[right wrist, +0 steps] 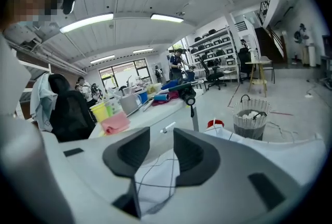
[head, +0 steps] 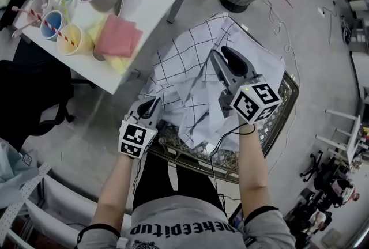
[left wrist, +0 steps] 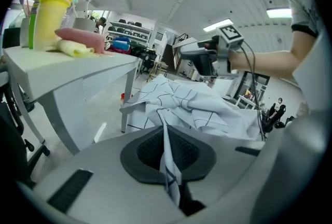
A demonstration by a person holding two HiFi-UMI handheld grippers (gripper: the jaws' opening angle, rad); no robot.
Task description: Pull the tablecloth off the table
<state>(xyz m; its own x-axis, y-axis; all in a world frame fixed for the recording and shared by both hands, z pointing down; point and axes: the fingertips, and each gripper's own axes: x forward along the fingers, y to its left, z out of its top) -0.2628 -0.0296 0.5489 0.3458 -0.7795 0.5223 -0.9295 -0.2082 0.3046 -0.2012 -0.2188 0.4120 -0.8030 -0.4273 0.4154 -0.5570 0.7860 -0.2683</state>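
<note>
A crumpled grid-patterned tablecloth (head: 193, 66) lies heaped on the mesh-rimmed table (head: 185, 153).

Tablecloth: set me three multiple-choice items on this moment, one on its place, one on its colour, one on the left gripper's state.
1. Where is the tablecloth?
A spread flat on the white desk
B bunched on the mesh-topped table
C stuffed in the wire bin

2. How does it look?
A white with dark grid lines
B plain pink
C blue stripes

3. The left gripper is:
A open above the tablecloth
B shut on a cup
C shut on a fold of the tablecloth

Key:
1 B, the head view shows it heaped there.
2 A, the grid shows in every view.
3 C, the left gripper view shows its jaws pinching a fold.
</note>
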